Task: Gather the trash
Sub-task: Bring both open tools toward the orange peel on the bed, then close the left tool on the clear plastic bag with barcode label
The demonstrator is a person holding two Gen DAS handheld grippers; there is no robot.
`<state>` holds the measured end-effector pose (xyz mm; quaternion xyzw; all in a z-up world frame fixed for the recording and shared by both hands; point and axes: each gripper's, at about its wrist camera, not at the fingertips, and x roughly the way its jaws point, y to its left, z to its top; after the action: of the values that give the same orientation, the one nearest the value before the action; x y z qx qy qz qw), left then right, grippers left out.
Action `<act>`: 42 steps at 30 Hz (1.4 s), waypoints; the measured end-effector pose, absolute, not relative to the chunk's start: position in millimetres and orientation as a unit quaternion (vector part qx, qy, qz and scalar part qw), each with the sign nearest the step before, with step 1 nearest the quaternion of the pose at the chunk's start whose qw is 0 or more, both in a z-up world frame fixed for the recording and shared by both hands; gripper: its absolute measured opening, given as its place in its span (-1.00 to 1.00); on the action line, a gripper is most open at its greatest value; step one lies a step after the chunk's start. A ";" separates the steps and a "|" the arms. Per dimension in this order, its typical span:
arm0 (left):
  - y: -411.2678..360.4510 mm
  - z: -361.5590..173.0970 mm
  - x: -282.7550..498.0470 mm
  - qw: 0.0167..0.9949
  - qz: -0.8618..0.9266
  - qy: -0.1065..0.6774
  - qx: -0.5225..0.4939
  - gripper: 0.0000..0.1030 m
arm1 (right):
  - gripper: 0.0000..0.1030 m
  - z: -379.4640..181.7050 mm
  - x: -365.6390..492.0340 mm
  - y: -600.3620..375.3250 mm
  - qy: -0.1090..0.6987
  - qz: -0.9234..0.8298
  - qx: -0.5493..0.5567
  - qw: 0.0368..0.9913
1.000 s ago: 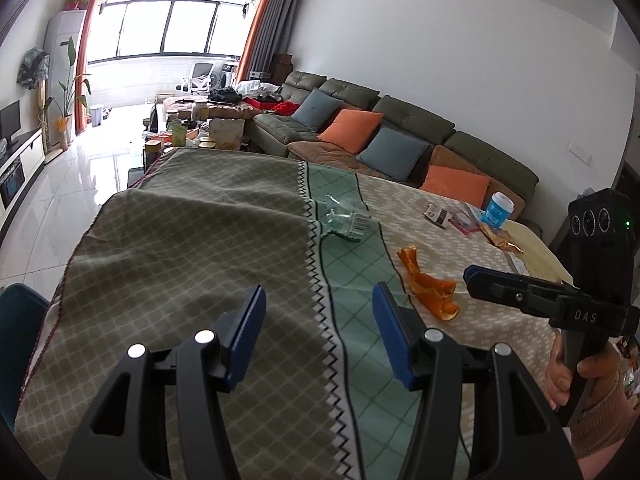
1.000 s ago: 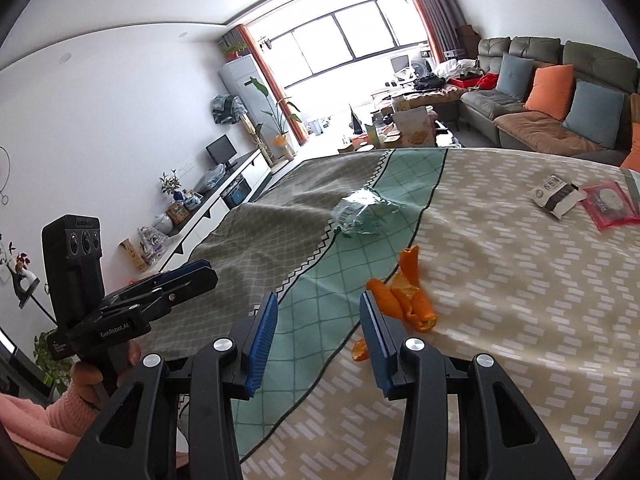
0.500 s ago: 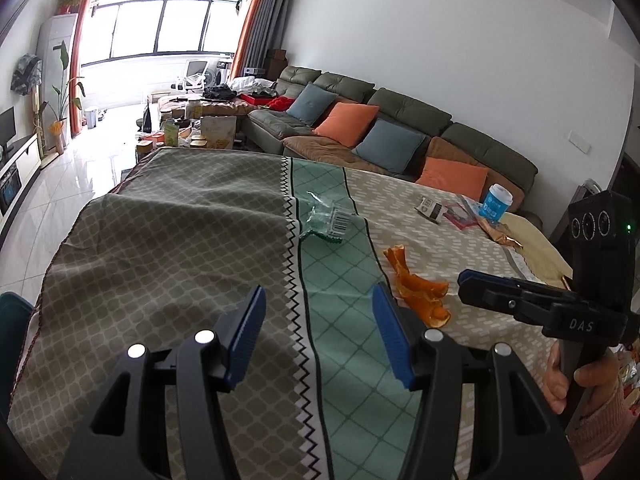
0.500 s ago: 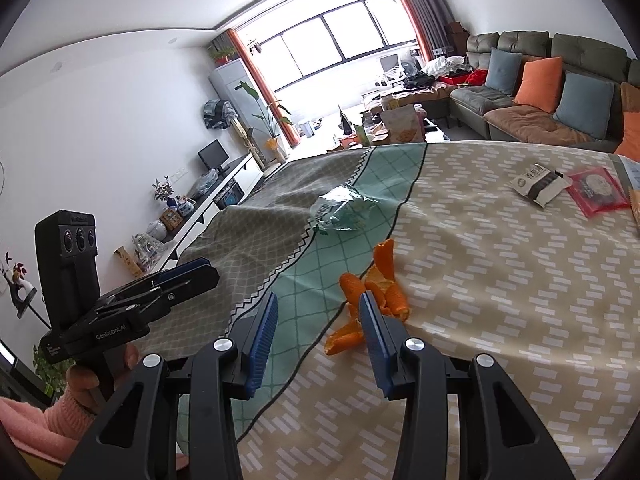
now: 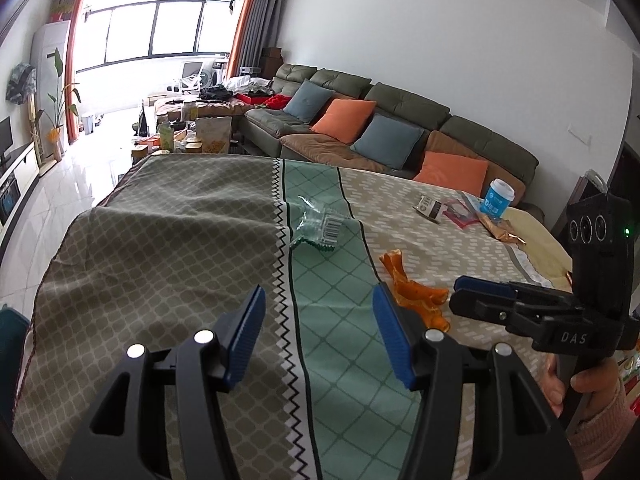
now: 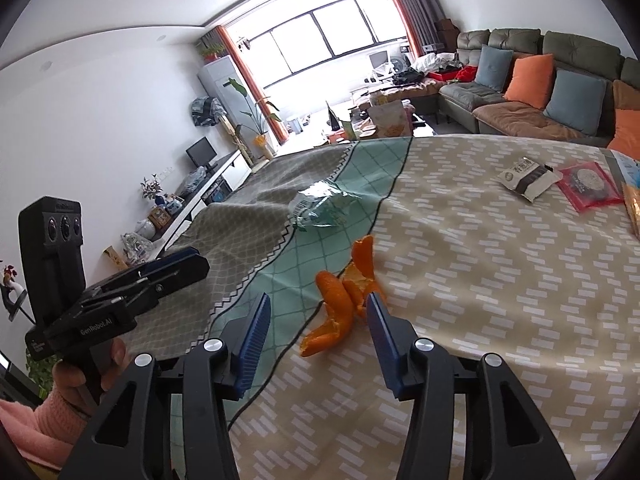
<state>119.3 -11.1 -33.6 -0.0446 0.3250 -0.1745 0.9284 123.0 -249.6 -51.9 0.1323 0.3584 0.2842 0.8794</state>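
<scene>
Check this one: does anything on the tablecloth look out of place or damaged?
Yes. Orange peel lies loose at the green stripe's edge, just ahead of the opening right gripper. A crushed clear plastic container sits farther along that stripe.

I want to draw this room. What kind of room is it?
Most likely a home living room: a long green sofa with orange and blue cushions, a small TV on a low cabinet, and a big window with curtains.

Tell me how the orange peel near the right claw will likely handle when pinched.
The orange peel curls in thin connected strips, so it probably weighs little and bends. One strip stands upright, so it may flop over. The right claw, jaws opening, frames it without touching.
</scene>
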 end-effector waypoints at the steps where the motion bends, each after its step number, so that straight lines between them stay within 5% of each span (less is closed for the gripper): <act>1: -11.9 -33.3 122.4 0.928 -0.175 0.325 -0.042 0.12 | 0.01 -53.1 123.9 -250.1 0.361 0.282 0.133 0.879; 27: -44.8 -44.1 205.6 0.912 -0.183 0.368 0.000 0.17 | 0.11 -67.6 143.4 -247.0 0.409 0.259 0.138 0.864; 33: -57.1 -48.9 218.8 0.908 -0.191 0.373 0.020 0.17 | -0.02 -70.8 147.7 -247.7 0.414 0.257 0.143 0.861; 36: -59.0 -52.8 224.7 0.903 -0.196 0.381 0.021 0.07 | -0.17 -73.1 149.3 -249.4 0.418 0.256 0.148 0.859; 38: -58.3 -56.6 229.8 0.899 -0.199 0.391 0.016 -0.20 | -0.25 -73.8 149.1 -251.2 0.419 0.258 0.154 0.857; 42: -53.8 -61.9 232.8 0.894 -0.202 0.400 0.002 -0.25 | -0.29 -75.3 149.6 -255.4 0.420 0.258 0.165 0.854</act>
<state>232.8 -53.8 -61.9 0.0021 0.3996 -0.2017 0.8942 149.6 -255.4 -75.3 0.1647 0.4200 0.2585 0.8542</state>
